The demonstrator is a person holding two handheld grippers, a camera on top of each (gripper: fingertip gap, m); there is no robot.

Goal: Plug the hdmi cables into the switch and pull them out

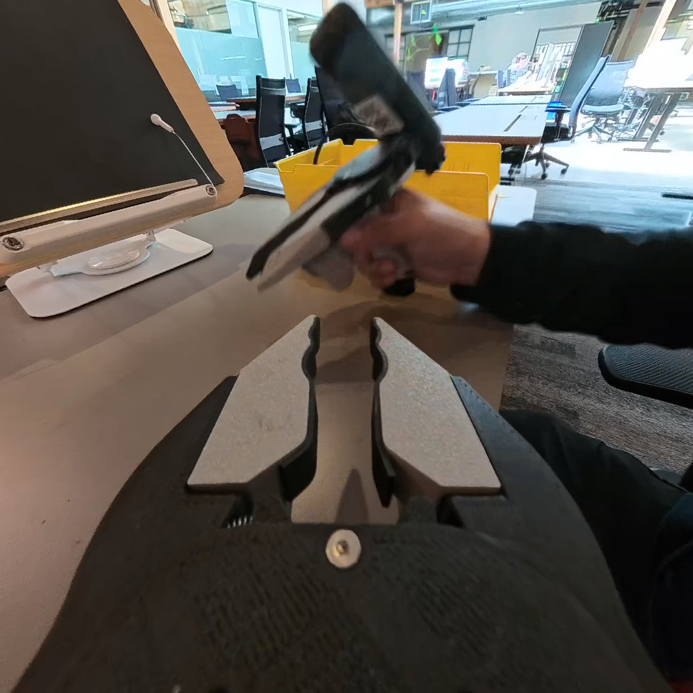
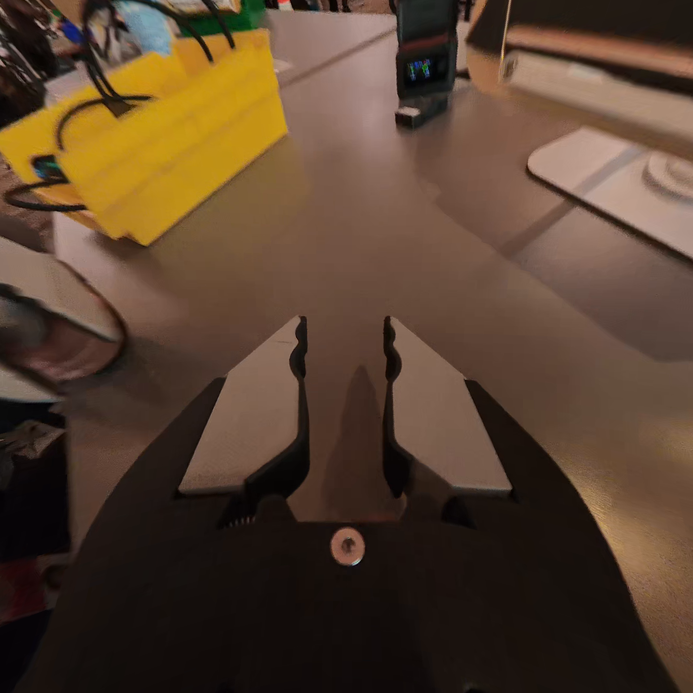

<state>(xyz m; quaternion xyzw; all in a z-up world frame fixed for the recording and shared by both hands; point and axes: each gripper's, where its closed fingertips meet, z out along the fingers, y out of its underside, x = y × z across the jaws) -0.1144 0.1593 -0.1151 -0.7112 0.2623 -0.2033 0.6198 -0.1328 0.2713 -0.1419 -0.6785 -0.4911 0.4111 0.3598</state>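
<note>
Smooth grey desk shows a soft sheen, the yellow plastic bin looks glossy, jaws' grey plates grainy matt.

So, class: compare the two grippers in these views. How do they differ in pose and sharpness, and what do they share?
In the left wrist view, the left gripper points level across the table and looks sharp; the right gripper, held by a hand, tilts down and is motion-blurred. In its own view, the right gripper aims towards the yellow bin. Both stand open and hold nothing.
</note>
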